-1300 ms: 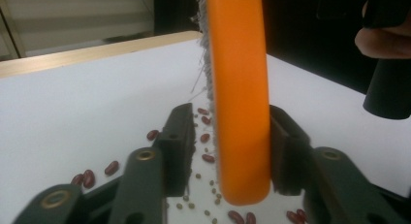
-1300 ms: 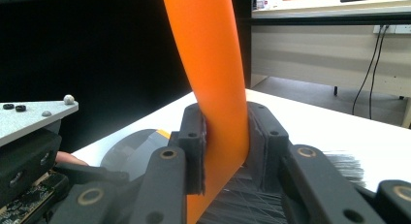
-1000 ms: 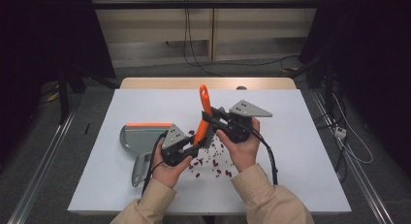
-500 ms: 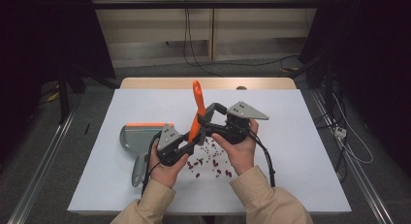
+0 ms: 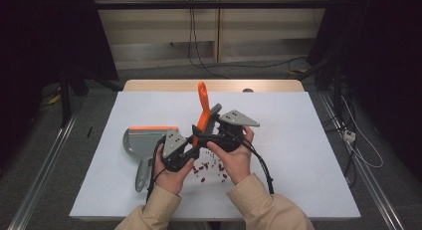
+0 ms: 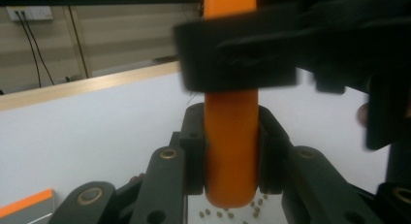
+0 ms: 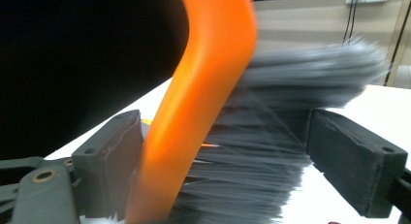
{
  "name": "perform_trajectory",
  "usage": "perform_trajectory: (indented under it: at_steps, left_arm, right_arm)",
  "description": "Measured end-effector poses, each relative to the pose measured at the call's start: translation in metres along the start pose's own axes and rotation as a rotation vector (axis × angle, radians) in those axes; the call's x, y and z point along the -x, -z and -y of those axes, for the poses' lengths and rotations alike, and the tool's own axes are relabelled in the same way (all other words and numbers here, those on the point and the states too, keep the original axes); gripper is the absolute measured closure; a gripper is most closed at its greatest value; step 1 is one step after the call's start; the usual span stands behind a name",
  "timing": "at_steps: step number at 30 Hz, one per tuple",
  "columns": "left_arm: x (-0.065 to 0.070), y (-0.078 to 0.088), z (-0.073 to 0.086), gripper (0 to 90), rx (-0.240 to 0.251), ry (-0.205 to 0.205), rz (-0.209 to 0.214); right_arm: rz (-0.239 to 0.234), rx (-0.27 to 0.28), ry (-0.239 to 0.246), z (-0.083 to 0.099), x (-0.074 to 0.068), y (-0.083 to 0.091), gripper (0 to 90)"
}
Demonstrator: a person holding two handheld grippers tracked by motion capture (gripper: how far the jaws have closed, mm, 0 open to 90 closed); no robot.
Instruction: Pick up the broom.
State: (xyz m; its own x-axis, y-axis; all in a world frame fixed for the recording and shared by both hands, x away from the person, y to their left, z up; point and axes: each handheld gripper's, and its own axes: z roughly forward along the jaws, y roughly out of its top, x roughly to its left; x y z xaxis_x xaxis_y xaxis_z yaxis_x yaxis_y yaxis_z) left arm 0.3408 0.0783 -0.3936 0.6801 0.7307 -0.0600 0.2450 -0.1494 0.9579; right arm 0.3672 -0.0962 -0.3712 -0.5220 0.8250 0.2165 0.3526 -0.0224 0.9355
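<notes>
Centre of the high view: an orange-handled brush (image 5: 202, 108) stands nearly upright above the white table (image 5: 308, 155), handle tip pointing to the upper middle of the frame, grey bristles (image 7: 291, 136) facing right. The left gripper (image 5: 191, 143) is clamped on the lower end of the handle; in the left gripper view the black jaws press both sides of the orange shaft (image 6: 231, 151) at lower centre. The right gripper (image 5: 215, 135) has just been opening its jaws; in the right gripper view they stand apart, the brush head and bristles between them, the right pad clear of the bristles (whether the left pad touches the orange back cannot be told, blurred). A grey dustpan with an orange lip (image 5: 144, 143) lies flat at left centre of the high view, just beside the left hand (image 5: 171, 172). Small dark red bits (image 5: 209, 169) are scattered on the table under the grippers. Likely handling: brush looks light, handle stiff and smooth plastic, so somewhat slippery under hard pads; bristles soft and will splay if squeezed, giving a poor hold. Best hold is the handle shaft, not the bristle end. No brand, label or readable writing on brush, dustpan or grippers.
</notes>
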Motion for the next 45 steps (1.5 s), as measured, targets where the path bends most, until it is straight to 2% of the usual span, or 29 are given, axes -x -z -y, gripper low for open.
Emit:
perform_trajectory:
  at_steps: [4,6,9,10,12,13,15,16,18,21,24,25,28,29,31,32,33,37,38,40,43,45]
  left_arm:
    - [0.006,0.0,-0.001,70.3,0.014,-0.047,0.008]
    - [0.009,-0.001,-0.001,69.8,0.016,-0.054,0.015]
    - [0.01,-0.002,-0.001,69.1,0.024,-0.067,0.015]
    - [0.01,-0.002,-0.001,68.1,0.024,-0.067,0.015]
    - [0.012,-0.003,-0.001,63.4,0.024,-0.074,0.003]
    - [0.012,-0.003,-0.001,61.8,0.017,-0.083,0.002]
    - [0.013,-0.006,0.0,57.6,0.017,-0.071,0.007]
    - [0.014,-0.007,0.001,51.4,0.006,-0.078,-0.01]
    - [0.015,-0.009,0.001,47.1,0.005,-0.08,0.0]
    - [0.013,-0.009,0.001,41.4,0.014,-0.066,0.002]
    - [0.01,-0.007,0.0,36.7,0.028,-0.062,0.002]
    - [0.008,-0.006,0.0,34.1,0.025,-0.059,0.002]
    - [0.004,-0.004,0.0,21.8,0.024,-0.022,-0.004]
    - [0.001,-0.002,0.0,22.1,0.026,-0.036,-0.004]
    - [-0.002,-0.001,-0.001,20.9,0.038,-0.026,-0.005]
    - [-0.002,0.0,-0.002,19.3,0.042,-0.015,0.0]
    - [-0.004,0.001,-0.003,18.3,0.04,-0.022,0.002]
    - [-0.007,0.003,-0.004,15.9,0.043,-0.006,0.004]
    - [-0.009,0.004,-0.005,15.4,0.039,-0.02,0.006]
    - [-0.012,0.006,-0.006,15.4,0.033,-0.009,0.014]
    - [-0.017,0.01,-0.01,14.3,0.042,-0.016,0.02]
    - [-0.021,0.014,-0.011,13.5,0.047,-0.016,0.024]
  right_arm:
    - [0.002,-0.005,-0.029,0.0,-0.003,-0.004,16.2]
    - [0.006,-0.011,-0.042,0.0,-0.002,-0.005,25.2]
    - [-0.02,-0.021,-0.103,-0.002,0.001,-0.004,34.5]
    - [-0.02,-0.021,-0.103,-0.002,0.001,-0.004,34.5]
    - [-0.056,-0.039,-0.145,-0.003,0.002,-0.002,46.1]
    - [-0.064,-0.043,-0.155,-0.003,0.002,-0.002,48.1]
    - [-0.062,-0.041,-0.163,-0.003,0.002,-0.001,54.2]
    - [-0.073,-0.035,-0.171,-0.003,0.002,0.0,61.9]
    - [-0.092,-0.029,-0.197,-0.004,0.003,0.001,65.8]
    - [-0.099,-0.029,-0.186,-0.006,0.004,0.001,68.4]
    - [-0.131,-0.02,-0.219,-0.009,0.012,0.003,70.3]
    - [-0.137,-0.02,-0.213,-0.011,0.014,0.005,70.9]
    - [-0.101,-0.009,-0.157,-0.018,0.023,0.012,71.2]
    - [-0.1,-0.004,-0.158,-0.02,0.027,0.016,71.2]
    - [-0.087,-0.006,-0.157,-0.025,0.038,0.024,71.2]
    - [-0.076,-0.007,-0.144,-0.027,0.042,0.028,71.2]
    - [-0.064,-0.013,-0.13,-0.029,0.047,0.031,71.2]
    - [-0.033,-0.049,-0.097,-0.03,0.068,0.047,71.1]
    - [-0.029,-0.059,-0.094,-0.03,0.073,0.051,71.1]
    - [-0.018,-0.087,-0.09,-0.028,0.083,0.059,71.1]
    - [0.019,-0.124,-0.063,-0.024,0.098,0.072,71.1]
    - [0.034,-0.15,-0.069,-0.02,0.107,0.079,71.1]
